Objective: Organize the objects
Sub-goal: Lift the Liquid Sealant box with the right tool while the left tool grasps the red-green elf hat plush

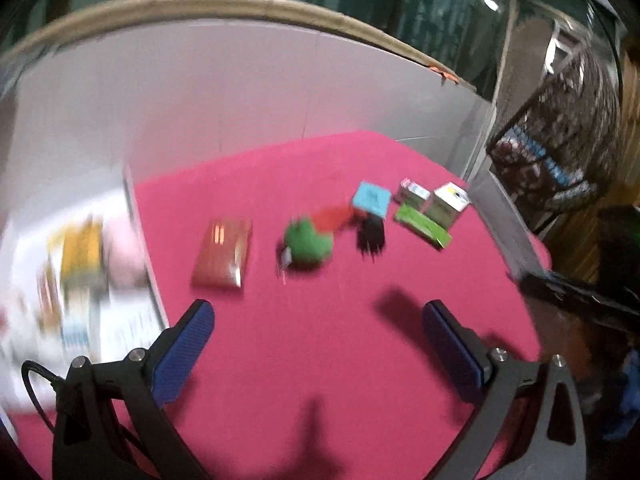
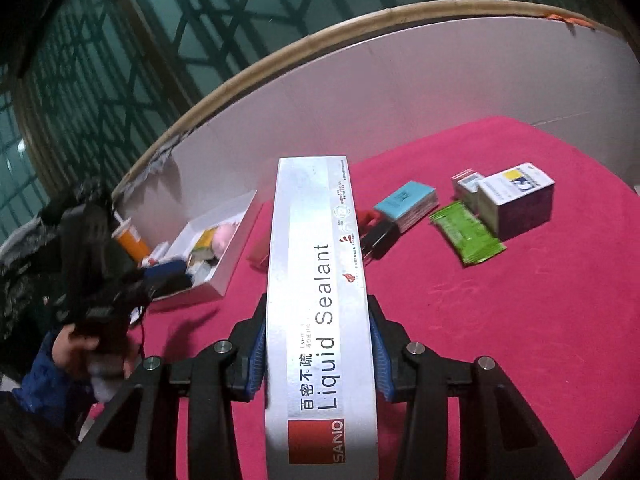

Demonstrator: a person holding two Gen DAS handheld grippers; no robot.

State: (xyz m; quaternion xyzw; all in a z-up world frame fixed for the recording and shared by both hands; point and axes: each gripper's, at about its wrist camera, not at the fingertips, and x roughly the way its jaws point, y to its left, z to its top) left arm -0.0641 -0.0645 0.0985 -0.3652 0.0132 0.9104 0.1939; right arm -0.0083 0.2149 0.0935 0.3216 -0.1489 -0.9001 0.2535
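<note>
While the right gripper (image 2: 318, 344) is clamped on the long silver sealant box (image 2: 316, 280), holding it lengthwise above the pink cloth (image 2: 500, 340), the left gripper (image 1: 318, 336) hangs released over the same cloth with nothing between its blue pads (image 1: 184, 352).

The step in hand looks like a carry: the sealant box is up off the table and points roughly toward the white tray (image 2: 224, 268) at the left, which already holds several small items, an orange bottle (image 2: 130, 240) standing just behind it. That tray seems the likely destination, though the pictures do not settle it.

Loose things still lie on the cloth: a red packet (image 1: 222, 254), a green toy (image 1: 308, 242), a black item (image 1: 371, 236), a blue-topped box (image 1: 371, 198), a green sachet (image 1: 422, 226) and a white carton (image 1: 446, 202) touching it. The left view is blurred, so finer detail is not readable.

The next move probably calls for swinging the long box left and lowering it so it clears the tray wall. Its length is a concern; it may not lie flat among the contents. The free left gripper could take the red packet, the nearest loose piece.
</note>
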